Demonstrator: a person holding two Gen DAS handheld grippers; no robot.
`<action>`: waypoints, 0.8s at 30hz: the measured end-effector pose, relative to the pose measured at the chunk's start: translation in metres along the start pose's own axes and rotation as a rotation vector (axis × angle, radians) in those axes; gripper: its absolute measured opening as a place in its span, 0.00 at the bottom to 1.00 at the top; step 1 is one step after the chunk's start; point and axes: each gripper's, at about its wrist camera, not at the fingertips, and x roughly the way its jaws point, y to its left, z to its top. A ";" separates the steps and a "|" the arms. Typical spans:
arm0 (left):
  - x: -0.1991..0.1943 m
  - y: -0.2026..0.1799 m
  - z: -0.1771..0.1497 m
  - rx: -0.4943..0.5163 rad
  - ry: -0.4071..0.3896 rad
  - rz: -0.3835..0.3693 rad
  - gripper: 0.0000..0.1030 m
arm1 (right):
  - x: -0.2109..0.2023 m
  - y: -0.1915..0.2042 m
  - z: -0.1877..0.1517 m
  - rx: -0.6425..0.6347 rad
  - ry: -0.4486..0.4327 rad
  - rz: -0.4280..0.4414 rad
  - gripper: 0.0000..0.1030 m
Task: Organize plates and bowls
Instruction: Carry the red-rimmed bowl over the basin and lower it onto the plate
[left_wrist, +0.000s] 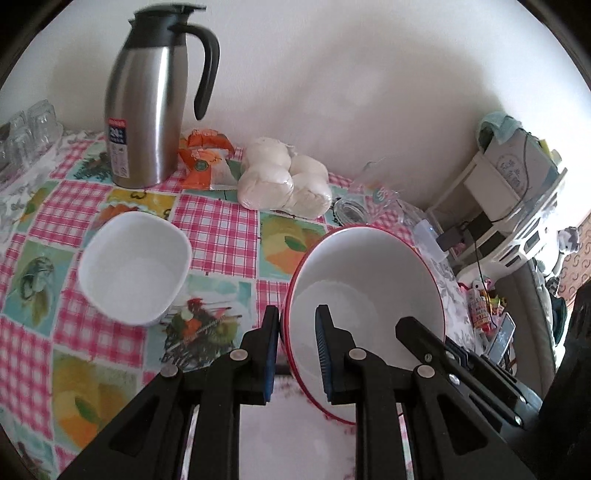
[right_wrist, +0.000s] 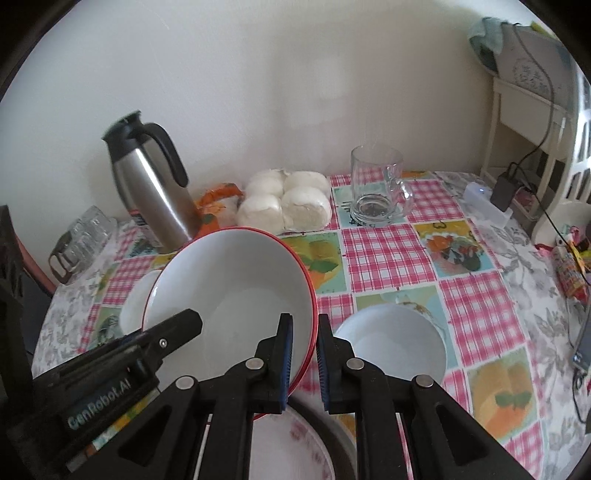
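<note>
Here the red-rimmed bowl (left_wrist: 365, 295) is tipped up above the table (left_wrist: 221, 229), with both tongs on it. The left gripper (left_wrist: 295, 354) pinches the bowl's left rim, one finger outside and one inside. The right gripper (right_wrist: 304, 363) clamps the bowl's right rim the same way (its blue pads sit on both sides of the wall). A small white bowl (left_wrist: 135, 267) sits on the checked cloth to the left, apart from the big one. Another white bowl (right_wrist: 393, 341) rests just right of the right gripper. A plate (right_wrist: 291, 443) lies below the tongs. At the back stand a jug (left_wrist: 147, 103), buns (left_wrist: 284, 181) and a glass mug (right_wrist: 376, 188)
</note>
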 end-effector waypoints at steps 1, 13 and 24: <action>-0.006 -0.001 -0.002 0.008 -0.005 0.005 0.20 | -0.005 0.001 -0.003 0.003 -0.006 0.007 0.15; -0.043 0.005 -0.045 0.049 0.008 0.082 0.20 | -0.050 0.012 -0.064 0.053 -0.057 0.108 0.16; -0.050 0.001 -0.066 0.068 0.046 0.119 0.20 | -0.061 0.011 -0.092 0.061 -0.047 0.116 0.16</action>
